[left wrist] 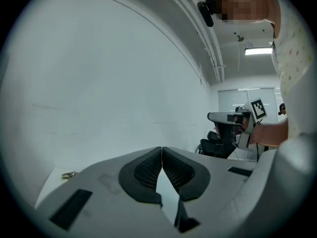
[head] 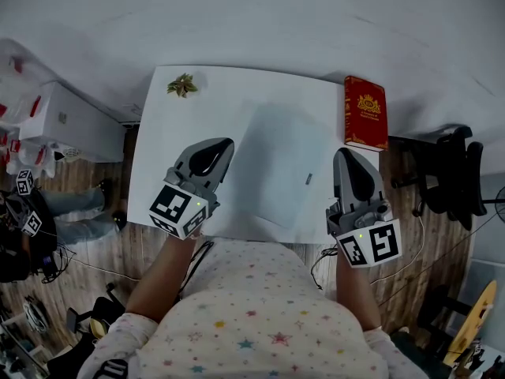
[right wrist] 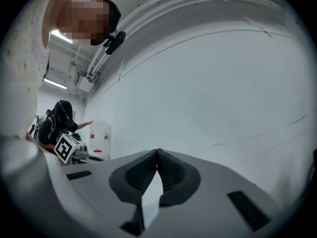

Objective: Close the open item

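Observation:
A flat pale grey laptop (head: 278, 166) lies with its lid down in the middle of the white table (head: 158, 156). My left gripper (head: 223, 144) hovers over the table's left part, just left of the laptop, jaws shut and holding nothing. My right gripper (head: 346, 156) hangs at the laptop's right edge, also shut and empty. In the left gripper view the left gripper (left wrist: 161, 150) has its pads pressed together and faces the white wall; the right gripper (left wrist: 237, 120) shows beyond it. In the right gripper view the right gripper (right wrist: 158, 152) is likewise closed and tilted up at the wall.
A red book (head: 365, 113) lies at the table's right rear corner. A small gold-green ornament (head: 182, 85) sits at the left rear corner. A black office chair (head: 454, 172) stands to the right, white boxes (head: 63, 121) to the left. A person (right wrist: 59, 120) stands in the background.

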